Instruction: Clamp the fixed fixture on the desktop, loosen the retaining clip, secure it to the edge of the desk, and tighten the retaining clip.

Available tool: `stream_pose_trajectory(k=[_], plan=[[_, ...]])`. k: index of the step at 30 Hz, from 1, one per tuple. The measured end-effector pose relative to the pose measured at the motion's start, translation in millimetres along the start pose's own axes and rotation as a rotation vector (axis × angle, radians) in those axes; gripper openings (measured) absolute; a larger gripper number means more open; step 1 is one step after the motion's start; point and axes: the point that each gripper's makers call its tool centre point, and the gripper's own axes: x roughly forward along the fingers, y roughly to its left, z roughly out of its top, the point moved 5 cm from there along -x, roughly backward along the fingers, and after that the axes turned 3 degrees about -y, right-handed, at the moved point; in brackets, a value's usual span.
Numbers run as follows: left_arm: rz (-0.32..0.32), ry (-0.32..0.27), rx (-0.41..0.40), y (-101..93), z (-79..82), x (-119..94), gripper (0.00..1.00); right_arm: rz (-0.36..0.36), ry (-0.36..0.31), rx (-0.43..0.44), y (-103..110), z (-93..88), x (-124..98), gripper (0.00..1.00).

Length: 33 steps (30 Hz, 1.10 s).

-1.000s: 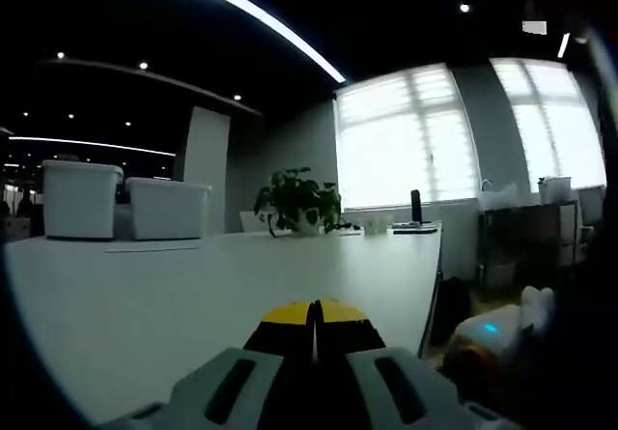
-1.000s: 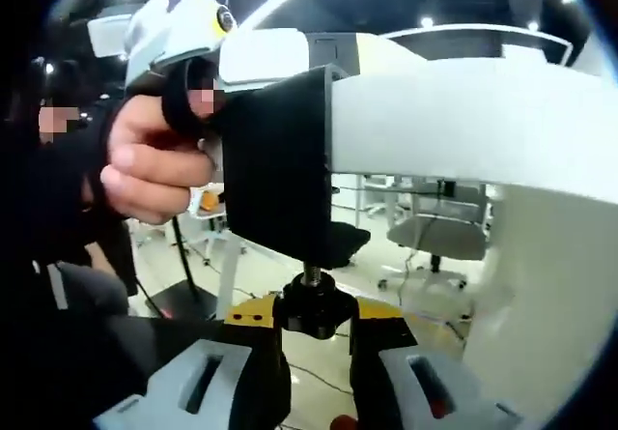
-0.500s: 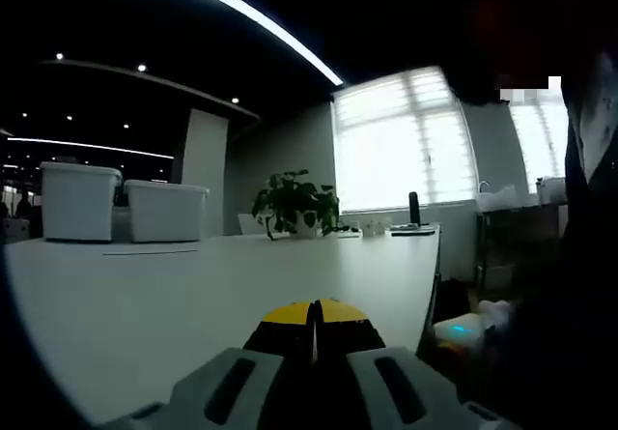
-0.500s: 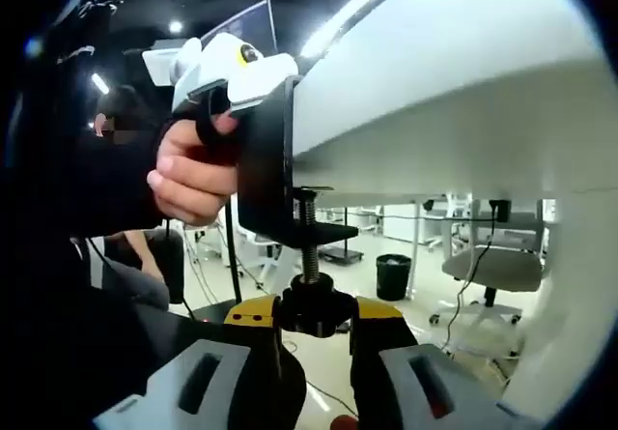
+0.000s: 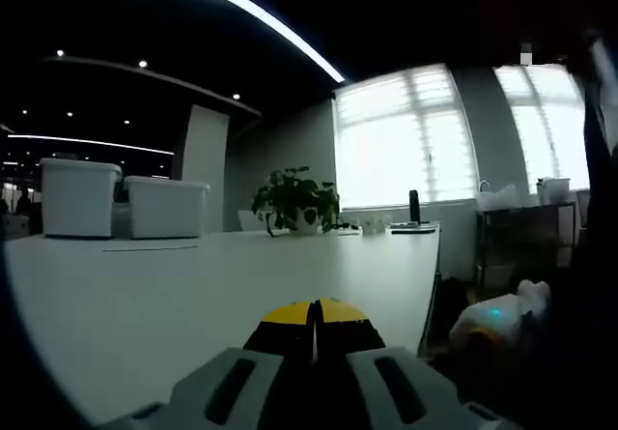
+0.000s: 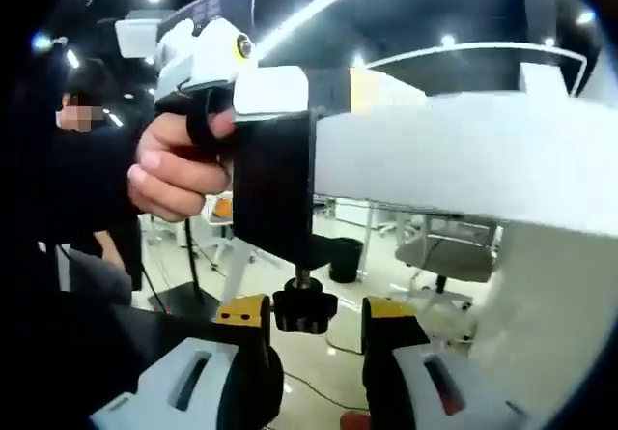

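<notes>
Looking along our right tool point(image 6: 304, 316), we see its jaws spread, the black knob point(image 6: 304, 310) between them and touching neither. Above it the black fixture point(image 6: 273, 193) sits on the worktop's edge point(image 6: 454, 169), a hand point(image 6: 176, 164) gripping the other tool beside it. Our left tool point(image 5: 314, 316) has its yellow-tipped jaws pressed together over the white worktop point(image 5: 193, 285), with a plant point(image 5: 296, 201) and two white bins point(image 5: 121, 198) beyond.

No readable text, label, brand, number or sign anywhere in either the left gripper view or the right gripper view.
</notes>
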Motion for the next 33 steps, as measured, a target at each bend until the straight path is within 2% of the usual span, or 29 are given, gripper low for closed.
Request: stream_pose_trajectory(k=[5,7,9,10,11,13,14,16,20,26,28,33], plan=[[0.0,-0.002,0.003,-0.7,0.7,0,0.01,-0.21,0.046,-0.004,11,-0.1,-9,0.38],[0.0,-0.002,0.003,-0.9,1.1,-1,0.01,-0.26,0.061,-0.01,20,2.6,-6,0.39],[0.001,-0.007,0.007,-1.3,1.7,-1,0.01,-0.375,0.051,-0.005,20,5.6,-5,0.39],[0.002,-0.011,0.011,-1.6,2.0,-1,0.01,-0.396,0.055,0.027,24,4.5,-2,0.39],[0.002,-0.012,0.012,-1.5,2.3,-2,0.01,-0.395,0.065,0.018,28,4.2,2,0.39],[0.003,-0.013,0.012,-1.9,2.7,-2,0.01,-0.458,0.09,0.004,28,2.9,5,0.38],[0.003,-0.015,0.014,-2.1,2.9,-2,0.01,-0.453,0.092,0.027,29,1.5,9,0.36],[0.001,-0.015,0.013,-2.2,3.1,-3,0.01,-0.487,0.088,0.061,27,2.7,11,0.32],[-0.001,-0.016,0.018,-2.7,3.5,-3,0.01,-0.519,0.106,0.068,20,3.1,11,0.25],[0.001,-0.018,0.018,-2.6,3.7,-4,0.01,-0.51,0.102,0.072,20,3.3,9,0.23],[0.001,-0.018,0.016,-2.4,3.8,-4,0.01,-0.479,0.083,0.068,20,3.2,8,0.23],[0.001,-0.012,0.014,-2.2,3.7,-4,0.01,-0.313,0.064,0.037,16,3.3,7,0.23]])
